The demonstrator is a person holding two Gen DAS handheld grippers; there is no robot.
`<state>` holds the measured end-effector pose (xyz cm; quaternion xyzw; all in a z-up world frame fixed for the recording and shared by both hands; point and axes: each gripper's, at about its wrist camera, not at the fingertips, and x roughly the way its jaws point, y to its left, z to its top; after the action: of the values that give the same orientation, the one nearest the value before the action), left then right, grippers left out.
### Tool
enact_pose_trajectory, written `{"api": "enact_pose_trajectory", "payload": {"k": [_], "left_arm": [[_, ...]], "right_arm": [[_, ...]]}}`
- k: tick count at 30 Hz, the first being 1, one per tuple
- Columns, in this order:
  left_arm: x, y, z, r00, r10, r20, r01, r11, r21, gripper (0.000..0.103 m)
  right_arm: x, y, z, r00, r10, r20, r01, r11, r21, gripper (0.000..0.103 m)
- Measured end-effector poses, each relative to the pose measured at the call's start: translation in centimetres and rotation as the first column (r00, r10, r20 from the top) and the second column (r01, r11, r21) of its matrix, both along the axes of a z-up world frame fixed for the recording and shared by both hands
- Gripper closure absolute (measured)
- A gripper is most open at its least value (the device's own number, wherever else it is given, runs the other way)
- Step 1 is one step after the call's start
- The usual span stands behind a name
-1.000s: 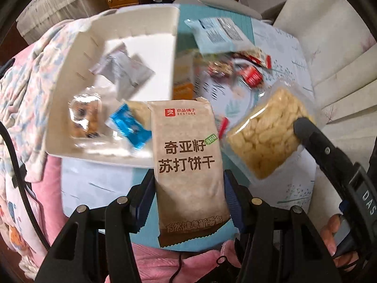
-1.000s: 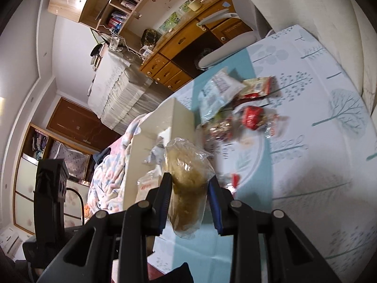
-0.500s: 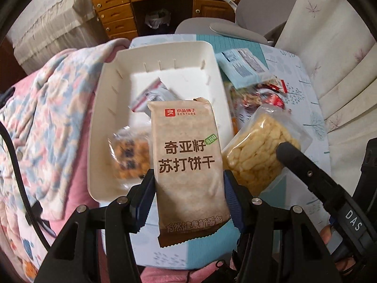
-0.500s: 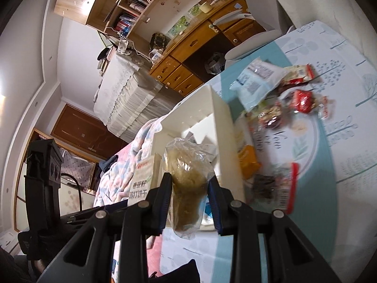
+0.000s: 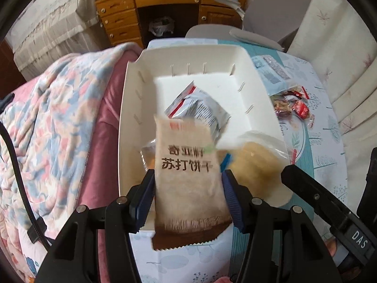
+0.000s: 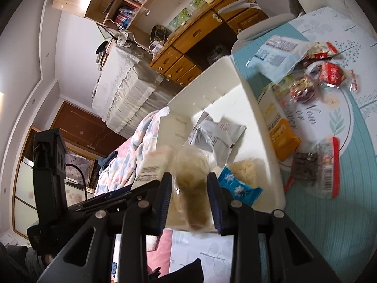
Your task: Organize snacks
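My left gripper [image 5: 187, 188] is shut on a brown soda cracker packet [image 5: 188, 176], held over the near end of the white bin [image 5: 132, 108]. My right gripper [image 6: 189, 195] is shut on a clear bag of pale puffed snacks [image 6: 192, 188], also over the bin's near end [image 6: 278, 188]; the bag shows in the left wrist view [image 5: 256, 165]. Inside the bin lie a silver packet [image 5: 200, 108], a small blue packet [image 6: 238, 188] and a clear pastry pack [image 5: 147, 155].
Loose snacks lie on the teal tablecloth right of the bin: a light blue pouch [image 6: 278, 56], red-wrapped sweets [image 6: 329, 73], an orange packet [image 6: 280, 136], a dark snack with red stripe [image 6: 313, 167]. A floral blanket [image 5: 47, 129] lies left. A wooden desk [image 5: 146, 14] stands behind.
Both grippers, with their packets, have moved over the near end of the bin and tipped forward; the packets look motion-blurred. The bin fills more of both views.
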<state>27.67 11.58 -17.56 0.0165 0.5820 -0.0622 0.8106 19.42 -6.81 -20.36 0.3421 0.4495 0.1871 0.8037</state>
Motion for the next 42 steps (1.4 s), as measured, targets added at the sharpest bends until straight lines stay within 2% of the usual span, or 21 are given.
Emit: {"api": "enact_pose_trajectory", "payload": {"k": [2, 3, 5, 6, 13, 21, 34, 42], "left_arm": [[-0.1, 0.4, 0.0, 1.000, 0.009, 0.004, -0.009, 1.000, -0.014, 0.048], [-0.1, 0.4, 0.2, 1.000, 0.007, 0.009, -0.007, 1.000, -0.020, 0.045], [-0.3, 0.2, 0.3, 1.000, -0.007, 0.014, 0.007, 1.000, -0.024, 0.034], [-0.4, 0.1, 0.4, 1.000, -0.014, 0.015, 0.014, 1.000, -0.024, 0.032], [-1.4, -2.1, 0.7, 0.996, -0.087, -0.014, 0.087, 0.995, -0.042, 0.029], [-2.0, -5.3, 1.6, 0.985, -0.174, -0.015, 0.173, 0.984, -0.053, 0.028], [-2.0, -11.2, 3.2, 0.971, -0.239, 0.001, 0.238, 0.968, -0.083, 0.028], [0.0, -16.5, 4.5, 0.936, -0.351, 0.030, 0.352, 0.936, -0.017, 0.028]], "right_arm": [[0.0, 0.4, -0.3, 0.999, 0.009, -0.031, -0.010, 0.999, -0.038, 0.050], [-0.2, 0.5, -0.2, 1.000, 0.010, -0.029, -0.011, 0.998, -0.054, 0.048], [-0.6, 0.7, 0.1, 1.000, 0.015, -0.021, -0.016, 0.998, -0.068, 0.048], [-0.8, 0.7, 0.2, 1.000, 0.016, -0.020, -0.018, 0.997, -0.075, 0.048], [-2.7, -0.5, 1.1, 1.000, 0.007, -0.011, -0.009, 0.990, -0.138, 0.048], [-4.9, -2.4, 2.0, 1.000, 0.016, -0.008, -0.017, 0.961, -0.276, 0.047], [-6.2, -6.0, 2.9, 0.989, 0.122, 0.077, -0.066, 0.856, -0.513, 0.047], [-6.2, -7.5, 2.2, 0.955, 0.271, 0.120, -0.146, 0.782, -0.607, 0.047]]}}
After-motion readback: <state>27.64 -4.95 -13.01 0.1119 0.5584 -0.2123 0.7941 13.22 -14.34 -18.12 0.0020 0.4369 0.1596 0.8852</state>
